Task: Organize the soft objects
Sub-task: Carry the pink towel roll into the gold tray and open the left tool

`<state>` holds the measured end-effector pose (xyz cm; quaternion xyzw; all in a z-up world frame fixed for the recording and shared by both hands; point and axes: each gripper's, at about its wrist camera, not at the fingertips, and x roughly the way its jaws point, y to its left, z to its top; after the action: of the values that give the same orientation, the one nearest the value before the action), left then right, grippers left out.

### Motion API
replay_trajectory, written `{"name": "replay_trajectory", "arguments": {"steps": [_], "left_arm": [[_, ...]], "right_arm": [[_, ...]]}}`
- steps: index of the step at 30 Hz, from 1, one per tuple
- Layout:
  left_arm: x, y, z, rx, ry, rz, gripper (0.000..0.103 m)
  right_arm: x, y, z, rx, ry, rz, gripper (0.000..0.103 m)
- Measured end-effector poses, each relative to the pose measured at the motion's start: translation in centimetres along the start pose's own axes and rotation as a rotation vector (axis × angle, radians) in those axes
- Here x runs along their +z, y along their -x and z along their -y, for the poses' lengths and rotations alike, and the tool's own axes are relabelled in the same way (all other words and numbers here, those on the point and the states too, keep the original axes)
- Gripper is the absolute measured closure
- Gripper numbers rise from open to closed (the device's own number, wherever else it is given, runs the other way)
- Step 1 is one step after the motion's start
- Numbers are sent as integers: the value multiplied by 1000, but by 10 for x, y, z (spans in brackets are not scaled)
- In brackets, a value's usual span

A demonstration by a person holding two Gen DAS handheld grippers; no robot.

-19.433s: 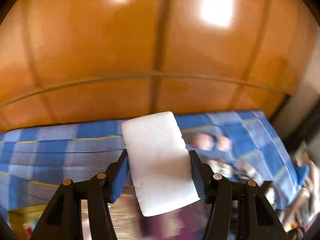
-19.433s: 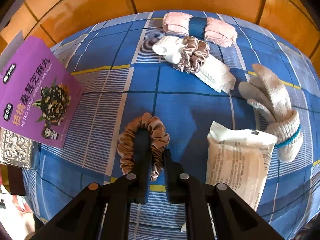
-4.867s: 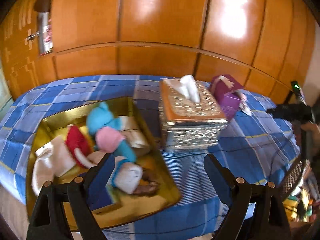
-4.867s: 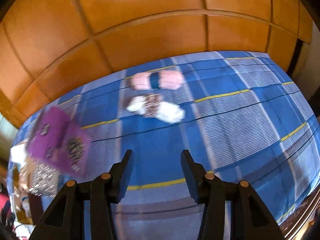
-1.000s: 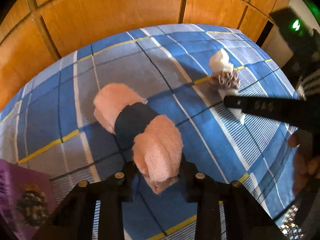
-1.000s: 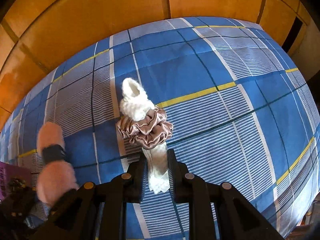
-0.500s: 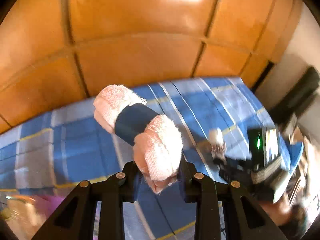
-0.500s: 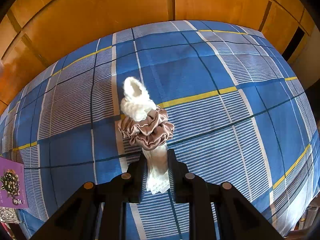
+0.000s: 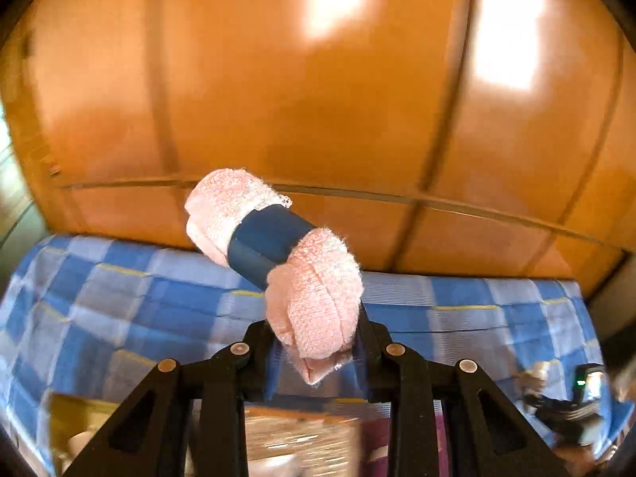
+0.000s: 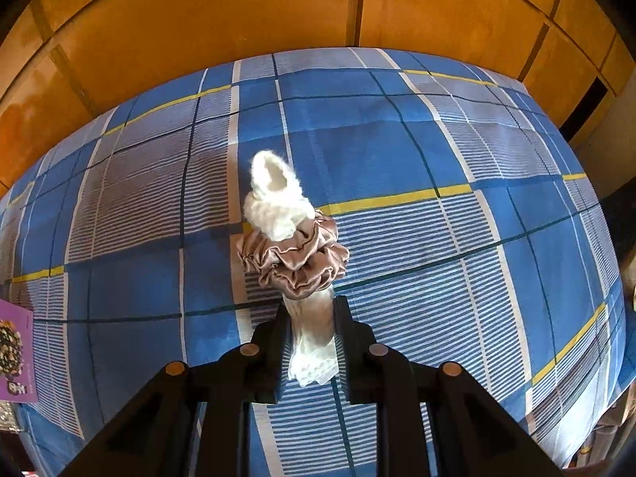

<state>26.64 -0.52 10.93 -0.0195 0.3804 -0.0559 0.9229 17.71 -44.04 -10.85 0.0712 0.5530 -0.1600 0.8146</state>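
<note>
Left gripper [image 9: 316, 351] clamps our pink rolled towel [image 9: 278, 254], lifted above the checked cloth [image 9: 119, 302]. Right gripper [image 10: 310, 342] pinches the scrunchie-bound white towel [image 10: 296, 254], lying on that cloth; we judge both unstowed.

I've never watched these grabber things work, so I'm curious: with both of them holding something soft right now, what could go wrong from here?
The left gripper pinches only one end of the pink towel roll, which sticks out unsupported in the air; it could sag or slip free.

The right gripper clamps the white cloth by its thin tail. The scrunchie is only looped around it and might slide off when it is lifted from the bedspread.
</note>
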Motion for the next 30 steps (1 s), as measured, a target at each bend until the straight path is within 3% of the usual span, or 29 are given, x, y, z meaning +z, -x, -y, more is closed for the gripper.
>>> {"name": "replay_trajectory", "arguments": {"steps": [7,18,24,30], "left_arm": [[-52,42,-113,82,116,33,73],[-199,80,-254,160,352,-62,72],[-264,76,-275,167,371,-158,72],[-294,68,-261,145,299,-204,64]], "right_arm": [[-4,1,-11,-36,42,15,84],[-11,4,-23,-119,135,49,85],[-14,5,-28,-151,146,60,85],[-17,6,-36,-194,162,66,85]]}}
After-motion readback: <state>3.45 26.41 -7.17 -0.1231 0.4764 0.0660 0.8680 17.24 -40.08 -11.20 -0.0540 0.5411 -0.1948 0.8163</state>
